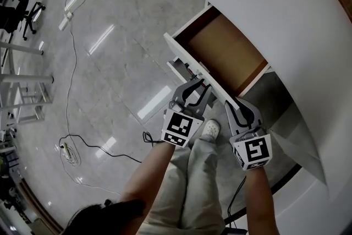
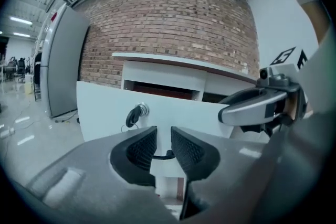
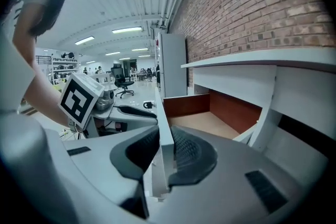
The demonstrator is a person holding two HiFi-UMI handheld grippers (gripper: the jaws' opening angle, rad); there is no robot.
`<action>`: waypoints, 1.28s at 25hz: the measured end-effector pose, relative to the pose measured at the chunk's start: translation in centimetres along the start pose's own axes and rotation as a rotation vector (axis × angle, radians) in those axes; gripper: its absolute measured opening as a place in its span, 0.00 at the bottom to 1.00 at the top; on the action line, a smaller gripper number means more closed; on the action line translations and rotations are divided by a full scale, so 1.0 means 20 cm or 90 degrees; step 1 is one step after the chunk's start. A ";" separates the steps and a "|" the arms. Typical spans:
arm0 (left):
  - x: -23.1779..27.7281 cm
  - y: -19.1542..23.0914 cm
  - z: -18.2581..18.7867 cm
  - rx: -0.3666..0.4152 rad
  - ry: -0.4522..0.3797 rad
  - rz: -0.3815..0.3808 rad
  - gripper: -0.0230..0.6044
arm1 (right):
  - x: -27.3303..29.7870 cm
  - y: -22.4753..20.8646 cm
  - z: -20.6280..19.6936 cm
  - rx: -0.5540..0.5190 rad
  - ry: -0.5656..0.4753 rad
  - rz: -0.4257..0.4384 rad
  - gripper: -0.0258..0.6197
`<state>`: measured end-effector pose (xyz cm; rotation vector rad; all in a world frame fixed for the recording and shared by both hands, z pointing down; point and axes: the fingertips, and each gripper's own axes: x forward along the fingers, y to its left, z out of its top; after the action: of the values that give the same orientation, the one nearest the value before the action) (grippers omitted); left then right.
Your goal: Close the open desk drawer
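The white desk (image 1: 275,3) has one drawer pulled out, its brown inside (image 1: 225,52) bare. The white drawer front (image 1: 179,49) faces the floor side. My left gripper (image 1: 201,85) hovers at that front's near end; in the left gripper view its pads (image 2: 143,148) stand a narrow gap apart, open, facing the front panel (image 2: 105,107) just below a key in the lock (image 2: 135,114). My right gripper (image 1: 234,103) sits further right on the same panel. In the right gripper view it (image 3: 165,144) straddles the panel's top edge (image 3: 163,118), pads pressed on both faces.
The person's legs and a white shoe (image 1: 210,128) stand just below the drawer. Cables (image 1: 82,146) trail over the glossy floor, and an office chair (image 1: 25,8) is at far left. A brick wall (image 2: 173,18) and a grey cabinet (image 2: 63,60) lie behind the desk.
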<state>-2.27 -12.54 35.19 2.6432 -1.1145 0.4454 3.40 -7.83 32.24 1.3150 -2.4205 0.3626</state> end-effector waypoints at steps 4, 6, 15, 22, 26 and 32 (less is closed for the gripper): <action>0.13 -0.03 0.04 0.027 0.018 -0.015 0.15 | 0.01 -0.13 0.01 -0.012 -0.001 -0.017 0.16; 0.15 -0.02 0.05 0.021 0.019 -0.013 0.15 | 0.02 -0.15 0.01 -0.015 -0.003 -0.021 0.16; 0.25 0.00 0.09 0.006 0.013 -0.013 0.15 | 0.06 -0.25 0.04 0.011 -0.023 -0.060 0.18; 0.30 -0.03 0.09 -0.012 0.004 -0.033 0.17 | 0.03 -0.34 0.01 0.034 -0.035 -0.112 0.23; 0.32 -0.03 0.10 0.000 0.007 -0.028 0.19 | -0.02 -0.37 -0.04 0.058 -0.034 -0.151 0.25; 0.40 0.00 0.14 0.018 0.027 -0.024 0.27 | -0.08 -0.40 -0.11 0.094 -0.026 -0.156 0.25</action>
<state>3.47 -18.72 35.58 2.6618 -1.0508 0.5120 11.26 -10.04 33.96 1.6764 -2.2664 0.4569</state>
